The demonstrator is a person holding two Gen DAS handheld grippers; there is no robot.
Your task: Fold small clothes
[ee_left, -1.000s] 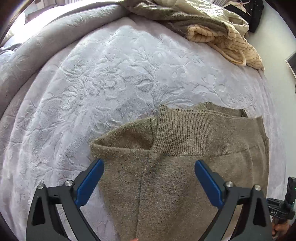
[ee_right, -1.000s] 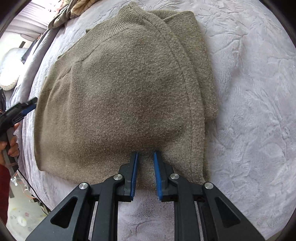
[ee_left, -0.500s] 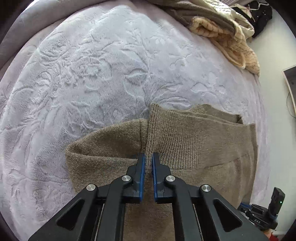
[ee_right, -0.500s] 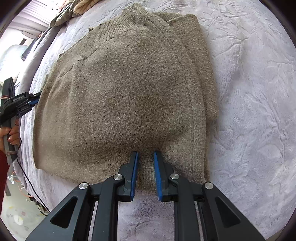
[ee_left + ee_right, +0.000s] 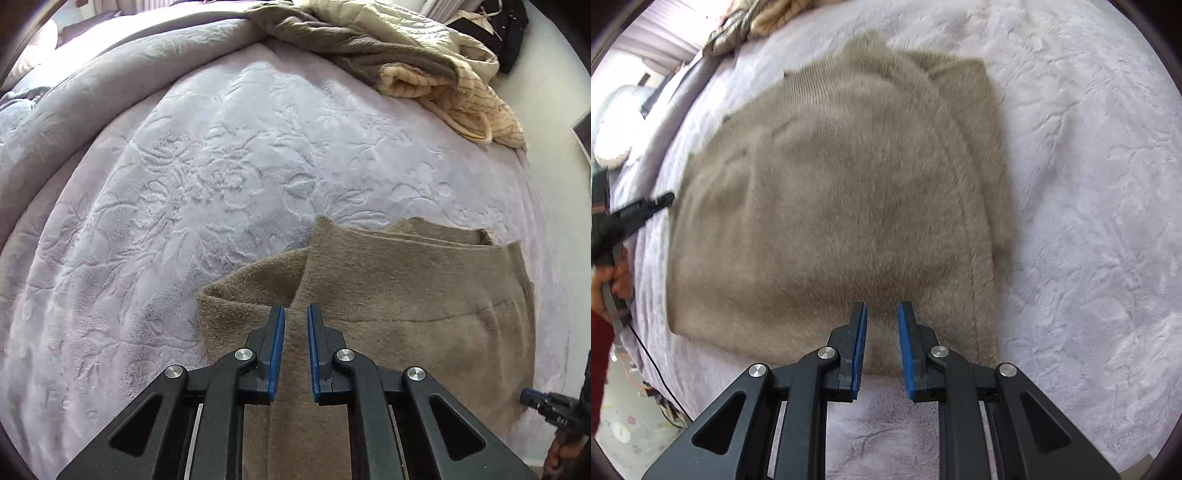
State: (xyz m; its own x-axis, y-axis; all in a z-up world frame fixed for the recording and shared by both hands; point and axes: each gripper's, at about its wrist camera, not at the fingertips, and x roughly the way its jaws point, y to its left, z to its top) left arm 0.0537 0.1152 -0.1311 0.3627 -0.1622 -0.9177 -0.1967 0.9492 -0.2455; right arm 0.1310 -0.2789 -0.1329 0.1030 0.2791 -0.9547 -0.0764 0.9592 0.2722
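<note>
An olive-brown knitted sweater lies folded on a lilac embossed bedspread. It also shows in the right wrist view, blurred. My left gripper has its jaws nearly closed over the sweater's edge beside the ribbed band, pinching the knit. My right gripper has its jaws close together over the sweater's near hem, fabric between the pads. The right gripper's tip shows at the left wrist view's lower right. The left gripper shows at the right wrist view's left edge.
A heap of cream and grey clothes lies at the far side of the bed. A rolled grey duvet runs along the left. The bed edge and floor are at the right wrist view's lower left.
My left gripper closed from wide open onto the sweater's edge, then drew back and up a little. The right wrist view has gone blurred; its jaws have parted slightly.
</note>
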